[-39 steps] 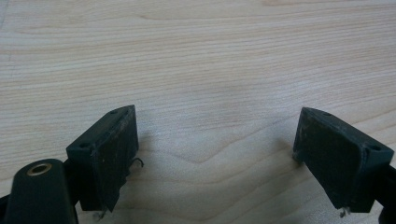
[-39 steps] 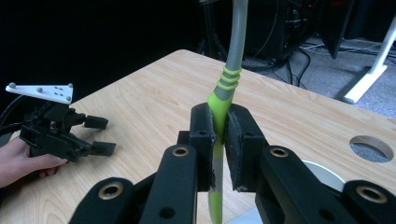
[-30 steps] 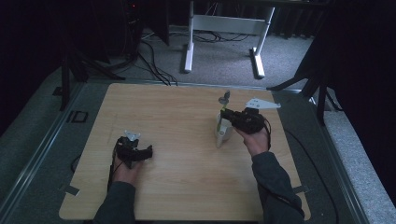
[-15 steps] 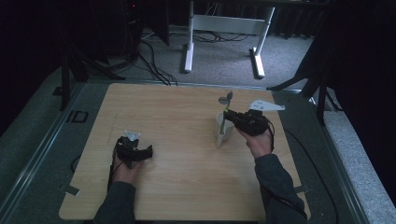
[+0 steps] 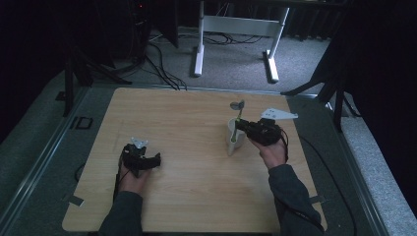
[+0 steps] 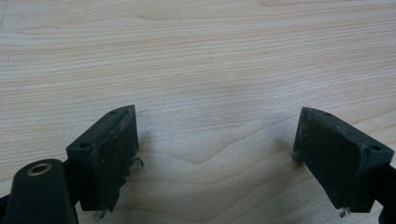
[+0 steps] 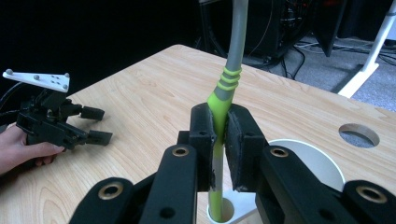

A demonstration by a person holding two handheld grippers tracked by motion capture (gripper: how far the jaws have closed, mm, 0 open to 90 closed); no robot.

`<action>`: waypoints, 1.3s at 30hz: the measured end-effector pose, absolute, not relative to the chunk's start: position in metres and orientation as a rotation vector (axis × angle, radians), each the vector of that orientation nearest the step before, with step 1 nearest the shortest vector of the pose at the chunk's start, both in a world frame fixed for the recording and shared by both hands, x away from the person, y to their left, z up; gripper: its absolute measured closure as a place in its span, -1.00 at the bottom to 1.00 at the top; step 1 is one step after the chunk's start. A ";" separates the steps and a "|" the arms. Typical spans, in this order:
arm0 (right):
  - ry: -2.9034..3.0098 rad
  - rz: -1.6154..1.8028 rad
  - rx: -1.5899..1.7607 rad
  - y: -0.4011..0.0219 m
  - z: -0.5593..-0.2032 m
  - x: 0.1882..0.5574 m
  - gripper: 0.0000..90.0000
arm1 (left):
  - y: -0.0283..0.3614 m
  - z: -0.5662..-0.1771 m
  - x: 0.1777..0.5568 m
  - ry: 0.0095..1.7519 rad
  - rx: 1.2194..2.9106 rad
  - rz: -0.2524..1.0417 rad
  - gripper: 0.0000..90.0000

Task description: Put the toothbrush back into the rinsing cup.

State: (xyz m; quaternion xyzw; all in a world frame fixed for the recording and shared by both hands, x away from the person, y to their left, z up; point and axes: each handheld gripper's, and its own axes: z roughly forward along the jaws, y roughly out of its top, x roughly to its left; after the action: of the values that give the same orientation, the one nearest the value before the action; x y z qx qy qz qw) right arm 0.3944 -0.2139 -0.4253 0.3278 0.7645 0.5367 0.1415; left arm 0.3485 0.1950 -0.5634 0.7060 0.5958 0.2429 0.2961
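High view: the right gripper (image 5: 242,129) holds a spoon (image 5: 236,118) upright in a white cup (image 5: 235,139) on the table (image 5: 196,113). The left gripper (image 5: 152,161) rests on the table, well apart.

Left gripper view: jaws stand apart over bare wood.

Right gripper view: jaws are clamped on the spoon's green handle above the cup.

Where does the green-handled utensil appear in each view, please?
High view: right of centre, the green-handled utensil stands in the white cup, clamped by the right hand-held gripper.
Right gripper view: centre, rising between the shut jaws.
Left gripper view: bare wooden table between the open jaws of the left hand-held gripper.
Shared landmark: the wooden table.
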 end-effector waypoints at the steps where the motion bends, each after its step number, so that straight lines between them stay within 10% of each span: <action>1: 2.209 1.549 0.951 -0.214 -0.426 0.394 0.81 | 0.195 -0.563 0.348 1.584 1.878 0.646 -0.68; 28: 2.314 1.482 0.977 -0.211 -0.450 0.395 0.77 | 0.195 -0.564 0.349 1.585 1.877 0.647 -0.68; 32: 2.403 1.420 0.987 -0.206 -0.458 0.397 0.19 | 0.195 -0.564 0.348 1.584 1.877 0.646 -0.68; 39: 2.413 1.369 0.997 -0.201 -0.465 0.393 -0.13 | 0.195 -0.564 0.348 1.584 1.877 0.646 -0.68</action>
State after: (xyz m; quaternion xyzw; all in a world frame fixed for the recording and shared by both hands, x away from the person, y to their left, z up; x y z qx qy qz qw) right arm 0.3928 -0.2010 -0.4646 0.3365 0.8148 0.4621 0.0965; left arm 0.3485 0.1948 -0.5635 0.7060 0.5955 0.2430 0.2964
